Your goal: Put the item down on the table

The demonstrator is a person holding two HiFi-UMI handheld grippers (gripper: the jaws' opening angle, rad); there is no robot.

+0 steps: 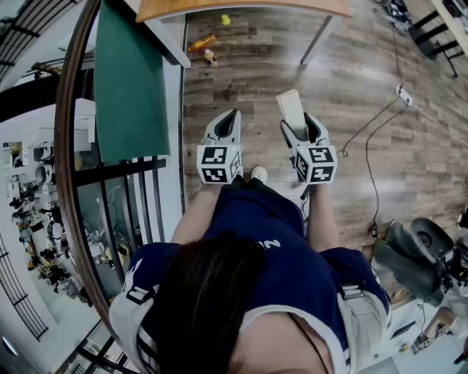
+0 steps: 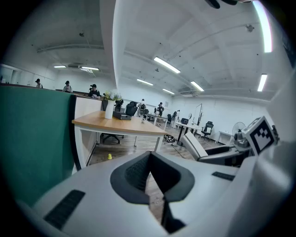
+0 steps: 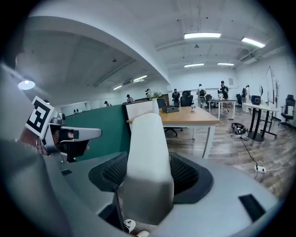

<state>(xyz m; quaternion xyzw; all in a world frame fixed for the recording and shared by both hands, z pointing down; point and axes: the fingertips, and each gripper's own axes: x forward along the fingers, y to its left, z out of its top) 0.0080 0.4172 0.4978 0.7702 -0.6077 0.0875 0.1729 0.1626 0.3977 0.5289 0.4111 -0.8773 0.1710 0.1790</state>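
Observation:
My right gripper is shut on a pale, tapered item that sticks out forward past its jaws. In the right gripper view the item fills the gap between the two black pads. My left gripper hangs beside it at the same height, shut and empty; its pads meet in the left gripper view. A wooden-topped table with white legs stands ahead, also in both gripper views. Both grippers are held in the air over the wood floor, short of the table.
A green partition panel stands at the left. An orange bottle and a small yellow object lie on the floor under the table. Cables run across the floor at the right, near a dark chair.

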